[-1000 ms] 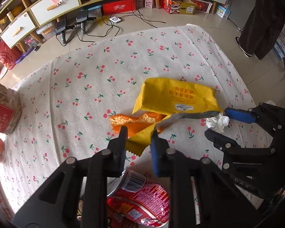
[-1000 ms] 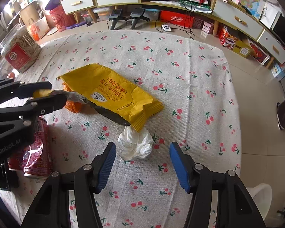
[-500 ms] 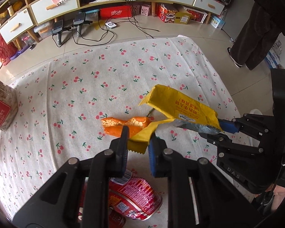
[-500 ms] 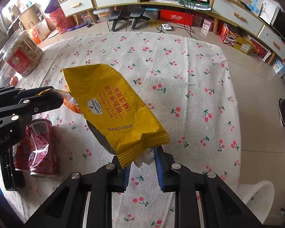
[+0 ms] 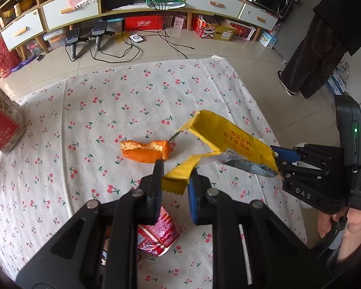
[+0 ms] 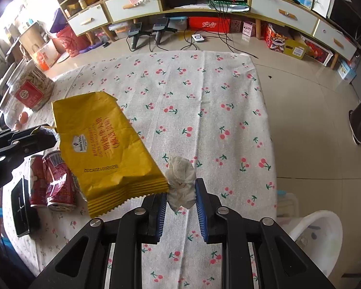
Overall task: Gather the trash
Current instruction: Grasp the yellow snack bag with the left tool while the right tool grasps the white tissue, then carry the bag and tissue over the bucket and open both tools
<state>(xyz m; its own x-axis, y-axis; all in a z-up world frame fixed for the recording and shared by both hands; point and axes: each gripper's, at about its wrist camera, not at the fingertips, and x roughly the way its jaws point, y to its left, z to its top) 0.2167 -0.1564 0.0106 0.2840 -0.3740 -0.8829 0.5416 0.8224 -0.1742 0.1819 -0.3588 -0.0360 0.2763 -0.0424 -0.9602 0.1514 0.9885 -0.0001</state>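
Left wrist view: left tongs (image 5: 174, 180) clenched on one corner of the yellow foil snack wrapper (image 5: 231, 142), lifted above the cherry-print table (image 5: 108, 101).
Right wrist view: right tongs (image 6: 180, 202) grasping the crumpled white tissue (image 6: 180, 175); the wrapper's other end touches them.
On table: orange peel (image 5: 145, 150), crushed red cans (image 6: 57, 180).

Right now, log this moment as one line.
left tongs: shut on yellow wrapper | right tongs: shut on tissue wad | orange peel: on table
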